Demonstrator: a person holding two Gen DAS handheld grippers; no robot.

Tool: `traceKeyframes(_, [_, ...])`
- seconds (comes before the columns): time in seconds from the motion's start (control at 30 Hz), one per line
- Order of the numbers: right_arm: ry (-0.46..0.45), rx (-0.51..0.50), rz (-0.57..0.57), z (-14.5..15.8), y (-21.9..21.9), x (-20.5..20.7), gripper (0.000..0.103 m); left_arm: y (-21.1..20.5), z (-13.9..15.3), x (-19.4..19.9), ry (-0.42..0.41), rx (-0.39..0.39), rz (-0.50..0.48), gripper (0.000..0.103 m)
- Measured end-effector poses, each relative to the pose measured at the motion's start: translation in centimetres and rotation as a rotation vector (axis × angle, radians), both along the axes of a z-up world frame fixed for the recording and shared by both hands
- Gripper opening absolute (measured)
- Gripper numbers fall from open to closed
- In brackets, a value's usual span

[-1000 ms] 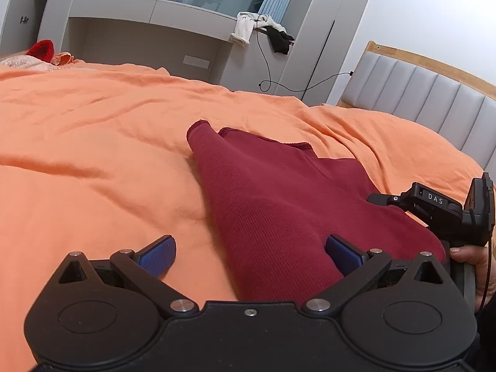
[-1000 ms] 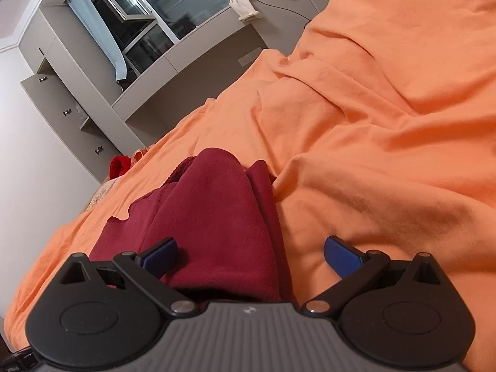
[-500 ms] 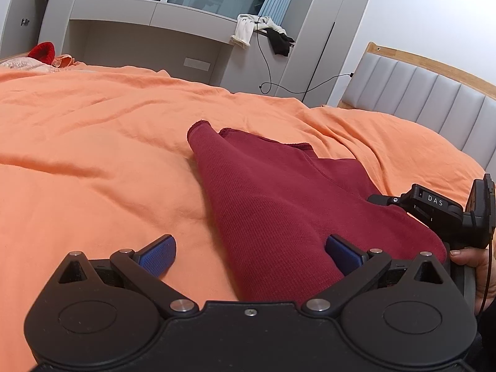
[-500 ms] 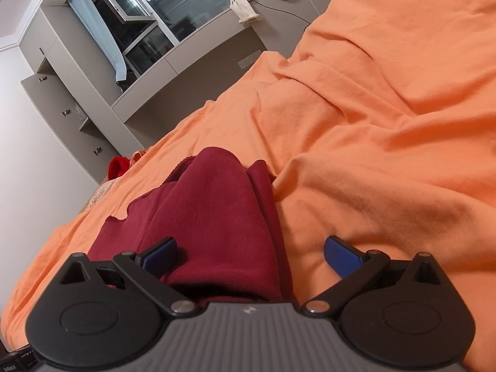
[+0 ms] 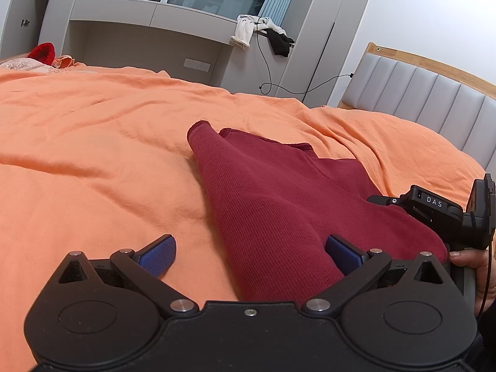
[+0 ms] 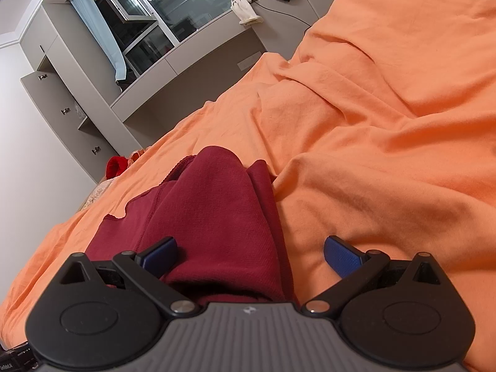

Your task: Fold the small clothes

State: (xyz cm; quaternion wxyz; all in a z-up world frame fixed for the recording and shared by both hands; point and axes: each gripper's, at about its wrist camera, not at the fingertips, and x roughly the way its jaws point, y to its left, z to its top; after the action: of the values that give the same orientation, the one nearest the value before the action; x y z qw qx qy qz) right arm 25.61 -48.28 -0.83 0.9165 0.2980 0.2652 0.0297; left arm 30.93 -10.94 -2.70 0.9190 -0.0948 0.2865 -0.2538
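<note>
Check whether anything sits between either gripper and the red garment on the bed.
Nothing visible does. The red garment lies on the orange cover, its near end already between the open jaws of the left gripper and right gripper.

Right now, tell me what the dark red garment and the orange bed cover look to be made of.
Dark red garment: a soft knit, probably cotton or a blend; fine ribbed texture, stitched hem edges, matte.

Orange bed cover: a thin woven fabric, maybe washed cotton; matte, full of fine creases and soft folds. The fibre of either cannot be told for sure.
</note>
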Motion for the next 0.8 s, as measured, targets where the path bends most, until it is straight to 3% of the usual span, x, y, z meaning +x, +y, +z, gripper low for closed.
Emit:
traceKeyframes(0.67, [0.004,-0.004,0.003,0.14,-0.24,0.15,0.103,-0.05,-0.02,-0.13,-0.002,-0.001,0.000,0.103])
traceKeyframes(0.8, [-0.003,0.055,0.003,0.48,-0.79,0.26,0.103,0.48,0.59,0.21,-0.003,-0.023,-0.004,0.103])
